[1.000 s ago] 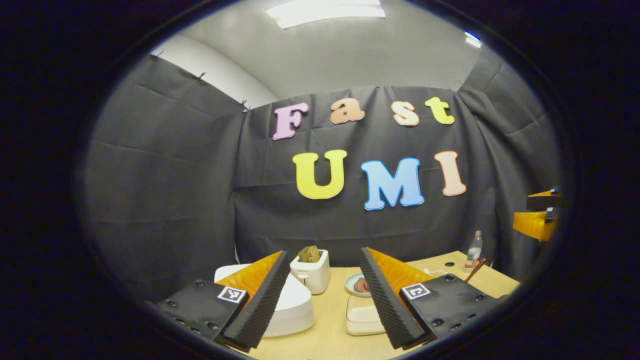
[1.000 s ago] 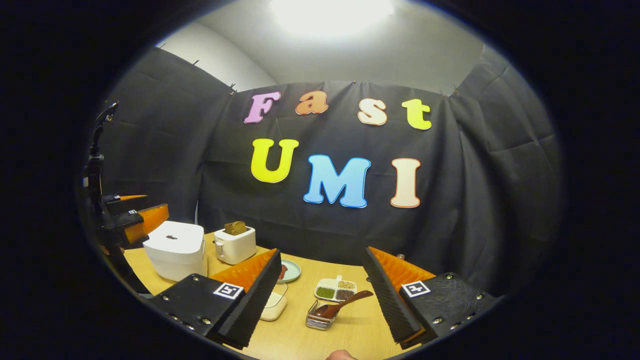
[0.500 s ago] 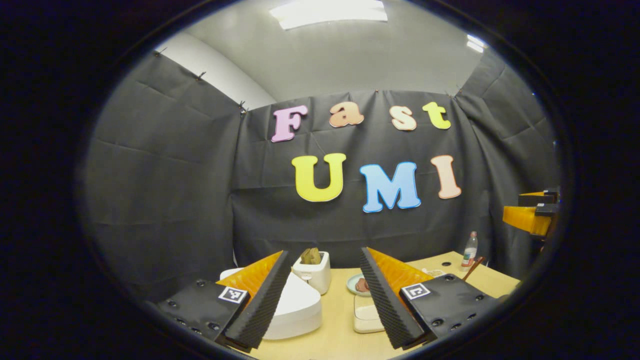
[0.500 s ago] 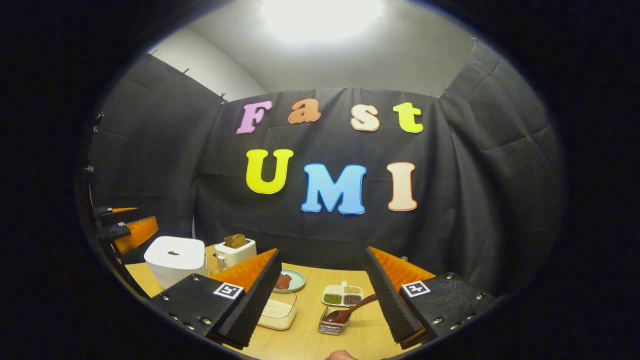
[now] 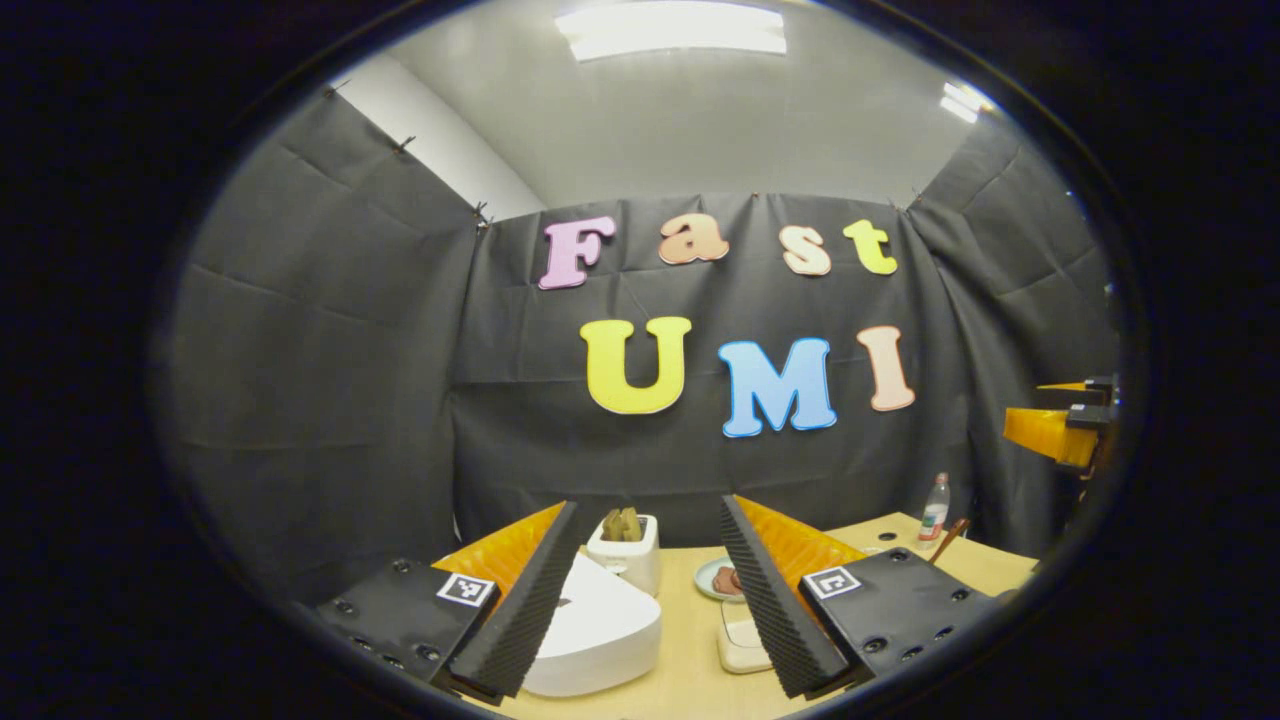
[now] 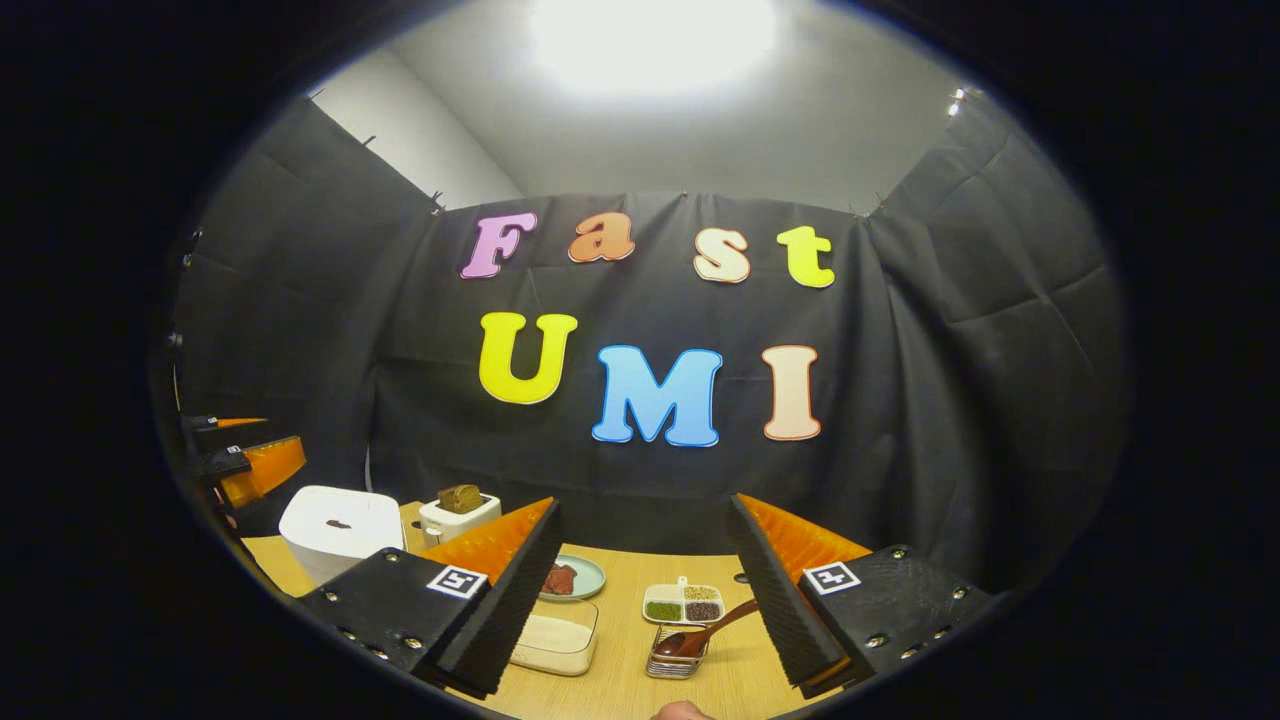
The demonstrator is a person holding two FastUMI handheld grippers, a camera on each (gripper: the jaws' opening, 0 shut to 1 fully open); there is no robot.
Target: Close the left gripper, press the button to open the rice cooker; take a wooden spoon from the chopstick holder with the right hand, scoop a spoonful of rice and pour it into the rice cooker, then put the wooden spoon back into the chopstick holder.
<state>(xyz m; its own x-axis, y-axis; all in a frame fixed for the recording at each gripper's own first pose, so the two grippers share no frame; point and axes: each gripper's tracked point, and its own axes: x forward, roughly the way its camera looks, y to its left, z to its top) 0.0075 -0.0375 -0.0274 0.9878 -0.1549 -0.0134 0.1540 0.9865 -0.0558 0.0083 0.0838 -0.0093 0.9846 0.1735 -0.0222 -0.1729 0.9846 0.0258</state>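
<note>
Altogether, one rice cooker (image 6: 338,528) stood at the table's (image 6: 620,690) left end, lid down, partly hidden behind a finger in the left gripper view. One wooden spoon (image 6: 700,634) leaned in one wire chopstick holder (image 6: 672,664) near the front edge. One clear box of rice (image 6: 555,637), one toaster (image 6: 458,512), one plate (image 6: 582,576), one divided dish of beans (image 6: 684,604) and one bottle (image 5: 934,508) were counted. Left gripper (image 5: 648,600) and right gripper (image 6: 650,600) each had fingers spread apart, holding nothing. Plate contents were unclear.
</note>
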